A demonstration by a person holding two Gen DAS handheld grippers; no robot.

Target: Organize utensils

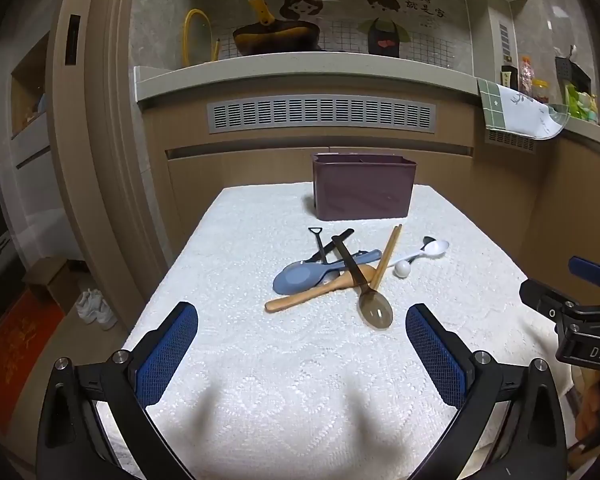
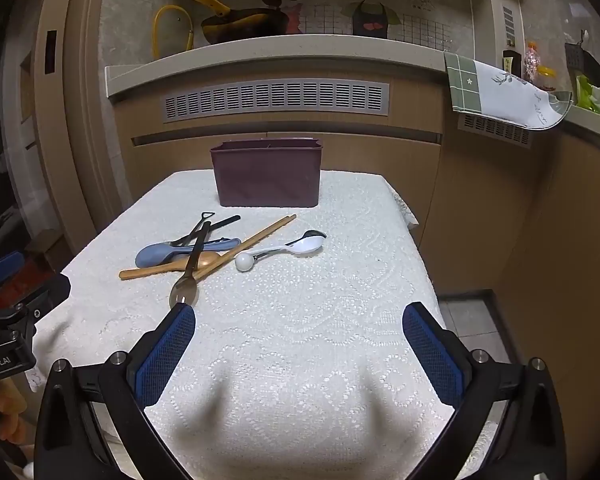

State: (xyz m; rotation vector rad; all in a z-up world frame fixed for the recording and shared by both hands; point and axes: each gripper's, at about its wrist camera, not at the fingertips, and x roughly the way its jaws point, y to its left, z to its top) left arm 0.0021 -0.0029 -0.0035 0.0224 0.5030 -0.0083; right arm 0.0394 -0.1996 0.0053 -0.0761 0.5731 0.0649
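Observation:
A pile of utensils lies mid-table: a blue rice paddle (image 1: 300, 276) (image 2: 156, 254), a wooden spoon (image 1: 320, 290) (image 2: 168, 267), a smoky translucent spoon (image 1: 374, 310) (image 2: 185, 292), wooden chopsticks (image 1: 388, 254) (image 2: 256, 238), a white spoon (image 1: 434, 249) (image 2: 306, 243) and black utensils (image 1: 324, 246) (image 2: 204, 226). A maroon utensil holder (image 1: 362, 188) (image 2: 268, 174) stands behind them. My left gripper (image 1: 302, 340) is open and empty, just short of the pile. My right gripper (image 2: 299, 340) is open and empty, to the right of the pile.
The table wears a white lace cloth (image 1: 260, 360) (image 2: 320, 340). Beige cabinets and a counter with a pan (image 1: 276, 36) stand behind. A green-white towel (image 1: 512, 110) hangs at right. Shoes (image 1: 96, 308) lie on the floor at left.

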